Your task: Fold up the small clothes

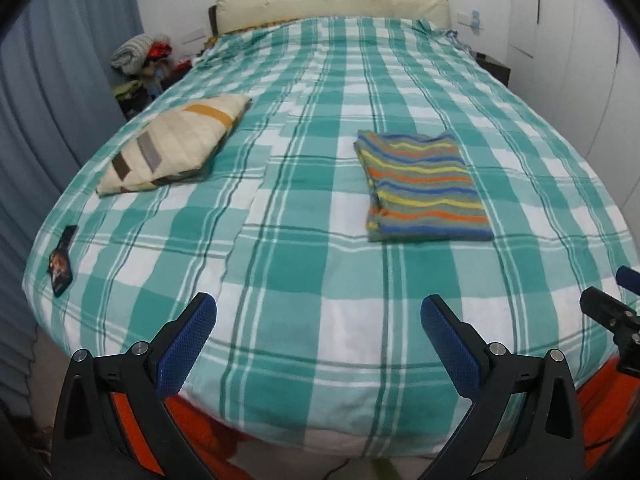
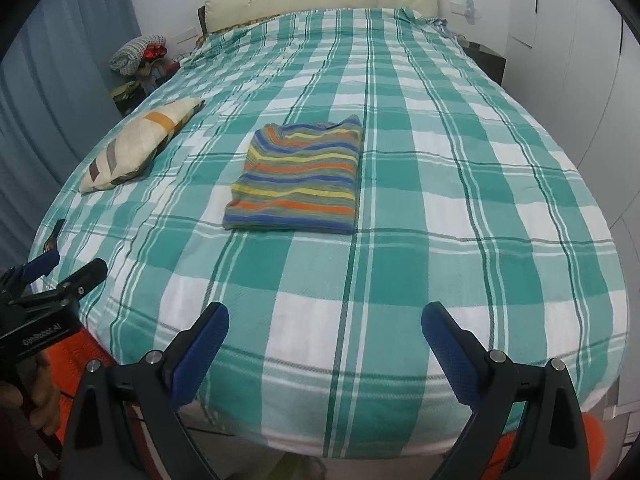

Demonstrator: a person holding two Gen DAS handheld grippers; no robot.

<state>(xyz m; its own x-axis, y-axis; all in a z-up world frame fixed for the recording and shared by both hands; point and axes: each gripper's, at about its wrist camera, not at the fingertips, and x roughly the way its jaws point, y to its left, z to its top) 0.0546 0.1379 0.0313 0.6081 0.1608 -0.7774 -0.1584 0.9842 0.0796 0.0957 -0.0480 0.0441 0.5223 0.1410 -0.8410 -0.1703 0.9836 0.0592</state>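
Right wrist: folded garment (image 2: 296, 178) well beyond the spread jaws.

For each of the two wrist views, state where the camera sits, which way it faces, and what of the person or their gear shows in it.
Left wrist: rides the left tool, angled down over the bed's foot toward the headboard; its own open fingers show, plus the right tool at the right edge.
Right wrist: rides the right tool, same heading; its own open fingers show, plus the left tool and a hand at lower left.
Shared: plaid bedspread, folded striped garment, patterned pillow.
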